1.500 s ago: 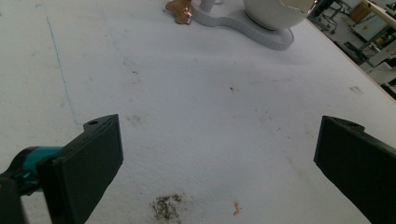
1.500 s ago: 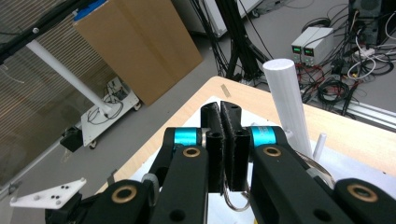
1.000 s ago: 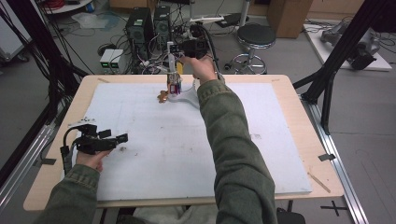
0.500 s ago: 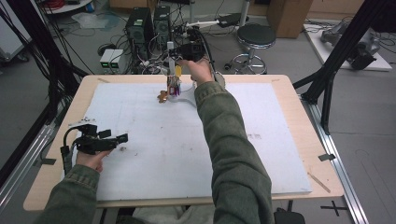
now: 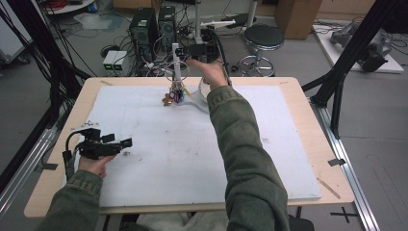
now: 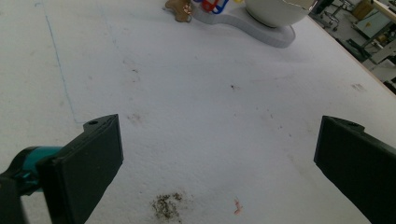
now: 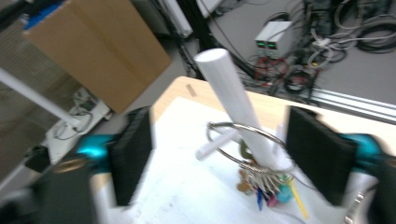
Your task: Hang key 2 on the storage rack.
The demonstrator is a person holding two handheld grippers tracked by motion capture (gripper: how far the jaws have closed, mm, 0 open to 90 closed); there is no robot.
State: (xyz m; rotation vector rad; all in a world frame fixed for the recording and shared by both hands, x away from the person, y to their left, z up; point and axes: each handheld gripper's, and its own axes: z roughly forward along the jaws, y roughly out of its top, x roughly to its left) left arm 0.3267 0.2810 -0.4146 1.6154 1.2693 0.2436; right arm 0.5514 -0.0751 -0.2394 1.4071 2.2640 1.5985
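White foam sheeting covers the wooden table in the high view, and at its far edge stands a white plastic stand with an upright post rising from a curved base. A silver metal key ring carrying a bunch of coloured keys and tags sits around the foot of that post. The right tongs are held just beside the top of the post, at the end of an outstretched green sleeve, their jaws having just been opening. The left tongs rest low at the near left of the table, well apart from the stand.

From the left gripper view, the left tongs stand wide with nothing between them, only stained foam below; the stand's base and a few tags lie far ahead.

From the right gripper view, the right tongs are spread wide, pads clear on both sides of the post. The key ring loops around the post and the bunch hangs beneath it, touching neither pad.

Judging by this, hanging the ring on the post looks done and the release has been made. What seems left is drawing the right hand back without snagging the ring.
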